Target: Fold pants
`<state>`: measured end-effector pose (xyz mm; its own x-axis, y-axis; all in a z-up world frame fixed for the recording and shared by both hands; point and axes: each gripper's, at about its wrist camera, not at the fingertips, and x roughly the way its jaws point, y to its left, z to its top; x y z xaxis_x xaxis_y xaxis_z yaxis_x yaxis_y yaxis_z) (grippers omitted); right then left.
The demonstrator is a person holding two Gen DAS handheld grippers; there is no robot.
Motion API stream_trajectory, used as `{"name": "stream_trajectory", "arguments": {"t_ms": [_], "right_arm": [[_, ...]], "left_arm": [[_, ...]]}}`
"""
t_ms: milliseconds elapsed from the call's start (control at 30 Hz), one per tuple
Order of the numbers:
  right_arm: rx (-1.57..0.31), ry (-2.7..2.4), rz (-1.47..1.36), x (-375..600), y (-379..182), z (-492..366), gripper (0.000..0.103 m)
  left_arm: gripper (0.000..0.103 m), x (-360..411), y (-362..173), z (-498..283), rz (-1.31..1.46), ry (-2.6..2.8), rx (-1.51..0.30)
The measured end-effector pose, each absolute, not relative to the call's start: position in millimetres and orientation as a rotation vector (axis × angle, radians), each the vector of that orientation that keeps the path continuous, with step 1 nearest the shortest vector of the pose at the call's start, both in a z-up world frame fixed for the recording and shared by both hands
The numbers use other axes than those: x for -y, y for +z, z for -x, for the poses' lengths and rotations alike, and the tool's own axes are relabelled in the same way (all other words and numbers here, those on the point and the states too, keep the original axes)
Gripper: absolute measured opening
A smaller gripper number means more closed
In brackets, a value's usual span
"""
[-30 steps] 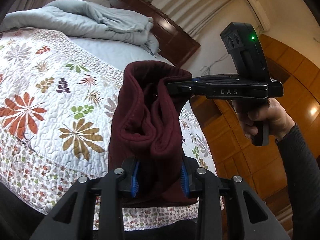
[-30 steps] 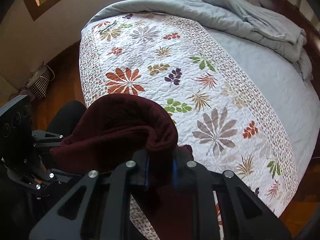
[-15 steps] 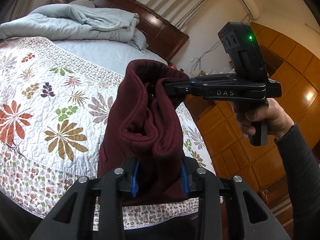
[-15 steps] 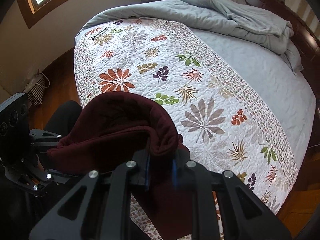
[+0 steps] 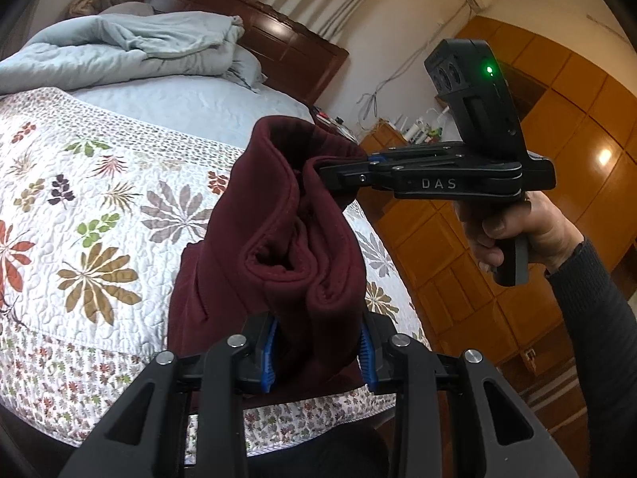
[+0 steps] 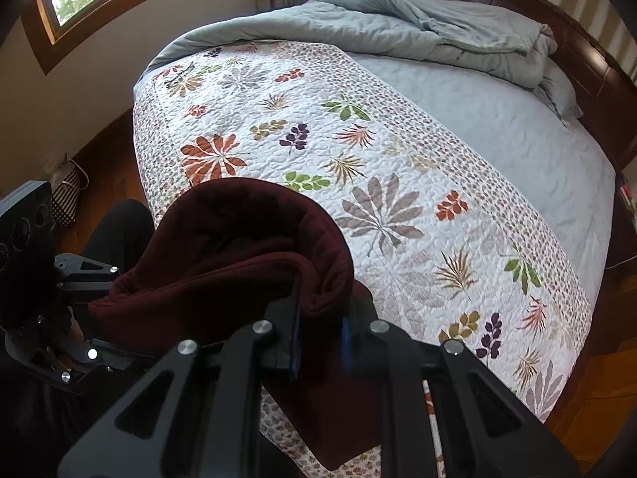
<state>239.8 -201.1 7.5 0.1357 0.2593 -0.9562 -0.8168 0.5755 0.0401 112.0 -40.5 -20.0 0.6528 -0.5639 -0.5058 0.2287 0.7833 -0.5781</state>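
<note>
The dark maroon pants (image 5: pixel 278 239) hang bunched between my two grippers, above the near edge of the bed. My left gripper (image 5: pixel 318 352) is shut on one thick fold of the cloth. My right gripper (image 6: pixel 318 338) is shut on another fold of the pants (image 6: pixel 247 247). In the left wrist view the right gripper (image 5: pixel 338 175) reaches in from the right and pinches the top of the bundle. In the right wrist view the body of the left gripper (image 6: pixel 47 279) shows at the far left, its fingertips hidden by cloth. The lower part of the pants hangs down out of sight.
The bed carries a white floral quilt (image 6: pixel 358 151) and a crumpled pale blue duvet (image 6: pixel 438 36) near the dark wooden headboard (image 5: pixel 278 36). Wooden wardrobe doors (image 5: pixel 557 139) stand at the right. A striped bag (image 6: pixel 67 195) sits on the wooden floor by the wall.
Both grippers have kept their hold on the pants and swung to the right along the bed edge, with the bundle carried along. The headboard and wardrobe side now show more.
</note>
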Motion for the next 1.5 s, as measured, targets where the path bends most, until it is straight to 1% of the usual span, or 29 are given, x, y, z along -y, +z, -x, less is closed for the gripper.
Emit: {"name": "stream_trajectory", "arguments": {"t_ms": [367, 933, 1500], "right_arm": [[-1.198, 0.797, 0.546, 249, 0, -239, 0.014], [-1.242, 0.737, 0.509, 312, -34, -242, 0.014], [-1.277, 0.711, 0.440, 377, -88, -246, 0.014]], "left_arm": [[0.032, 89, -29, -120, 0.442, -0.530, -0.765], [0.032, 150, -53, -137, 0.392, -0.597, -0.840], [0.032, 202, -103, -158, 0.326, -0.624, -0.943]]}}
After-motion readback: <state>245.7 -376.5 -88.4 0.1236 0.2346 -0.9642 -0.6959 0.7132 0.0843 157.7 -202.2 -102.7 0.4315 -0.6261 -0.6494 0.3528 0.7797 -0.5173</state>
